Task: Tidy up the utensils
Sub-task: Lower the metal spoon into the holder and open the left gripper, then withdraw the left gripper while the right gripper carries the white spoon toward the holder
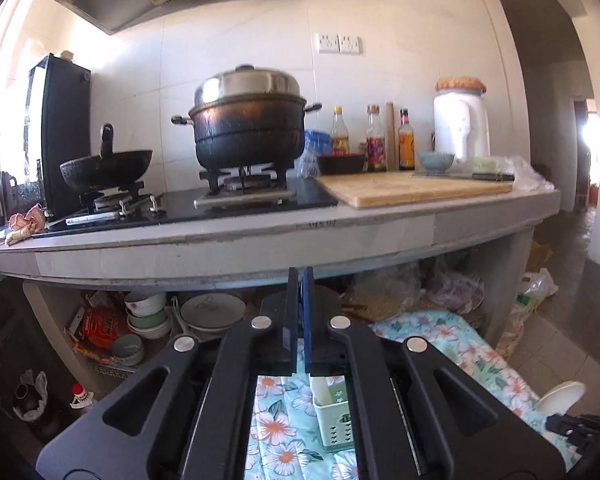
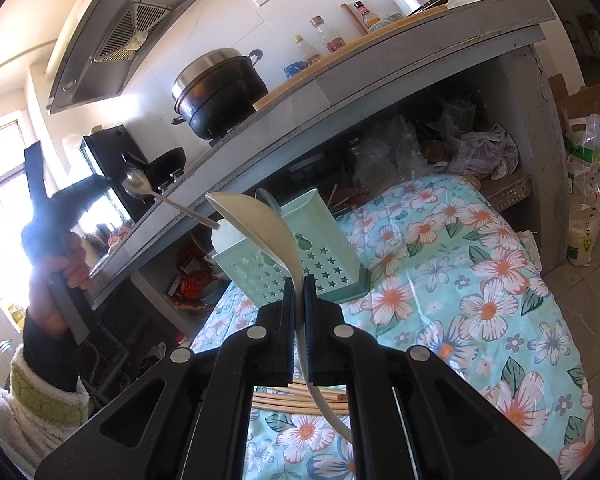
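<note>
My right gripper (image 2: 299, 280) is shut on the curved handle of a cream ladle (image 2: 260, 224), whose bowl hangs in front of the mint-green utensil holder (image 2: 324, 256). The holder stands on a floral cloth (image 2: 460, 280). A metal spoon (image 2: 140, 184) leans out of the holder's left side. A hand holds my left gripper (image 2: 98, 182), blurred against the window, up at the left. In the left wrist view the left gripper (image 1: 299, 276) is shut with nothing between its fingers, level with the counter's edge (image 1: 260, 248), and the holder (image 1: 334, 412) shows below it.
Wooden chopsticks (image 2: 300, 400) lie on the cloth under my right gripper. The counter carries a stove with a black pot (image 1: 248, 132) and wok (image 1: 108, 168), bottles, and a cutting board (image 1: 420, 188). Bowls and plates (image 1: 204, 312) and bags fill the shelf beneath.
</note>
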### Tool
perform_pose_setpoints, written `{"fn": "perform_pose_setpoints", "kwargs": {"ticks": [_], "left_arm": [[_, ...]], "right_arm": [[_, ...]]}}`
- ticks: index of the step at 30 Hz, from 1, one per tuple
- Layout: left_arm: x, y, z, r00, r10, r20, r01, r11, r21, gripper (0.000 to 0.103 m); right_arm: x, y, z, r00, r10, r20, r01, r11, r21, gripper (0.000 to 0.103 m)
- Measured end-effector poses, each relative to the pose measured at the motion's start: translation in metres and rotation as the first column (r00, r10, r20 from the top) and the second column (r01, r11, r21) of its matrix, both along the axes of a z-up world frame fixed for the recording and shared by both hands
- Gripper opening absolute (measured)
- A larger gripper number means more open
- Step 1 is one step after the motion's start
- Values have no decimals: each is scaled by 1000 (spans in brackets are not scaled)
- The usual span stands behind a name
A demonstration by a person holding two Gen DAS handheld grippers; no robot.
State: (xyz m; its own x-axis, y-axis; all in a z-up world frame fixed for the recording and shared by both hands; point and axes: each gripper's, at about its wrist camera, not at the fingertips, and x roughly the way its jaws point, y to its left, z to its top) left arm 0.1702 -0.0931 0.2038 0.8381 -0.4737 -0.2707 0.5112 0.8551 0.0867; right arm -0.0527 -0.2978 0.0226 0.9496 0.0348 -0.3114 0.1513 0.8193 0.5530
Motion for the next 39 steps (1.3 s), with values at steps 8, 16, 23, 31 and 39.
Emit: {"fn": "perform_pose_setpoints", "kwargs": {"ticks": [8,16,23,31,39], "left_arm": [[18,-31,-44,1000,14,-14,-12,990,139,1],[29,-44,-73,994,-14,-112,32,987,160,1],[31,-48,-89,988,-17,-154,45,984,174,9],[29,-40,-93,984,-7,-180,38,985,167,14],[18,-29,-90,980,-19,-196,47,989,137,20]], "right_arm": [[0,-1,-1,1000,0,-5,0,1000,3,4],[0,0,-2,1000,-3,-13,3,1000,4,4],[-1,-1,-4,1000,-5,-12,6,1000,11,4],[-1,-2,-4,1000,-2,-9,3,1000,17,4],[-1,0,-4,1000,-2,-6,2,1000,14,4]]}}
